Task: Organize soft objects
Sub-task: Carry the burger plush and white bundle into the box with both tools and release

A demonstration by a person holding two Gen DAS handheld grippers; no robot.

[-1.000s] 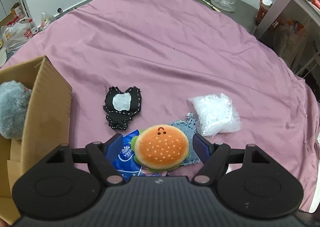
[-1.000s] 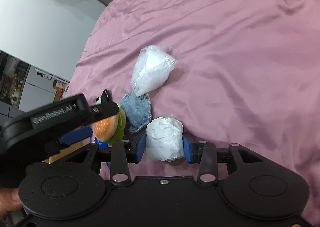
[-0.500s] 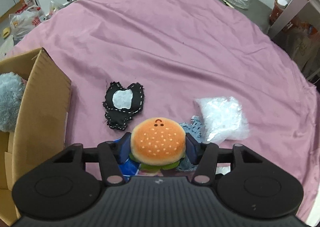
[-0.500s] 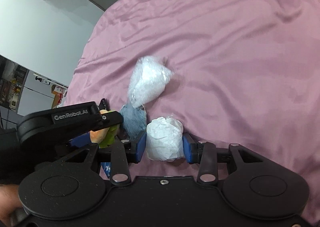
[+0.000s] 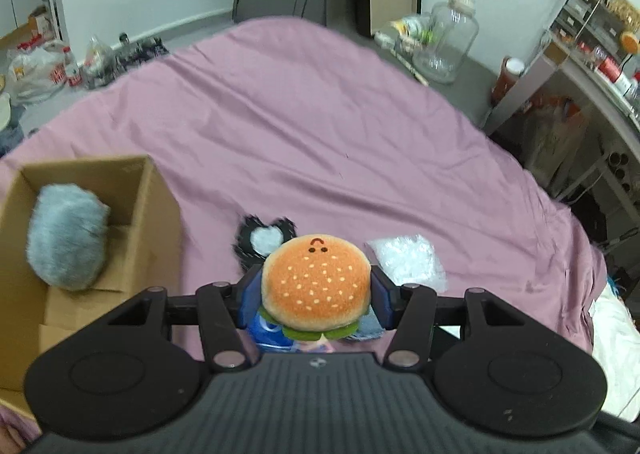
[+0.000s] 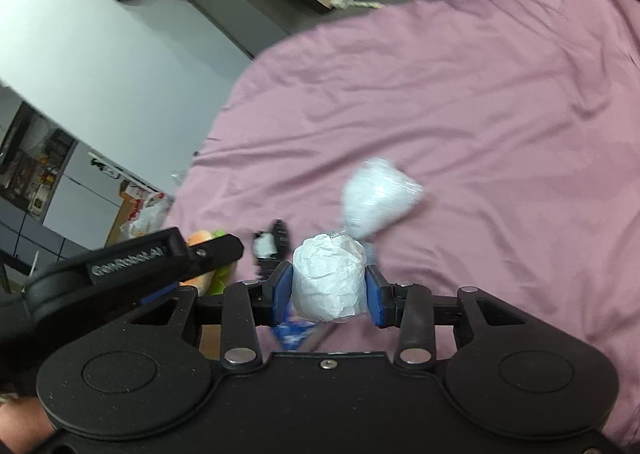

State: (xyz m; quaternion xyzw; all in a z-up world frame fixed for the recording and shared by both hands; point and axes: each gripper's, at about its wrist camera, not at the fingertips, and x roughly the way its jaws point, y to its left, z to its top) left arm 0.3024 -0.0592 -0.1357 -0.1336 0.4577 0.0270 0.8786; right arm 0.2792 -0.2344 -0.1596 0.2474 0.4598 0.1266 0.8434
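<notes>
The left gripper [image 5: 316,290] is clamped on a plush burger [image 5: 315,282], held above the purple cloth [image 5: 320,142]; the right gripper [image 6: 328,290] squeezes a white paper wad [image 6: 329,279]. Left of the burger, a cardboard box [image 5: 156,222] holds a grey fluffy toy [image 5: 66,242]; a clear plastic bag [image 5: 408,260] lies to its right.

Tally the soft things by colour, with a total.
Orange: 1, burger plush
Grey: 1, fluffy ball
Black and white: 1, patch
White: 2, paper wad, clear bag
Blue: 2, denim scrap, packet
Total: 7
</notes>
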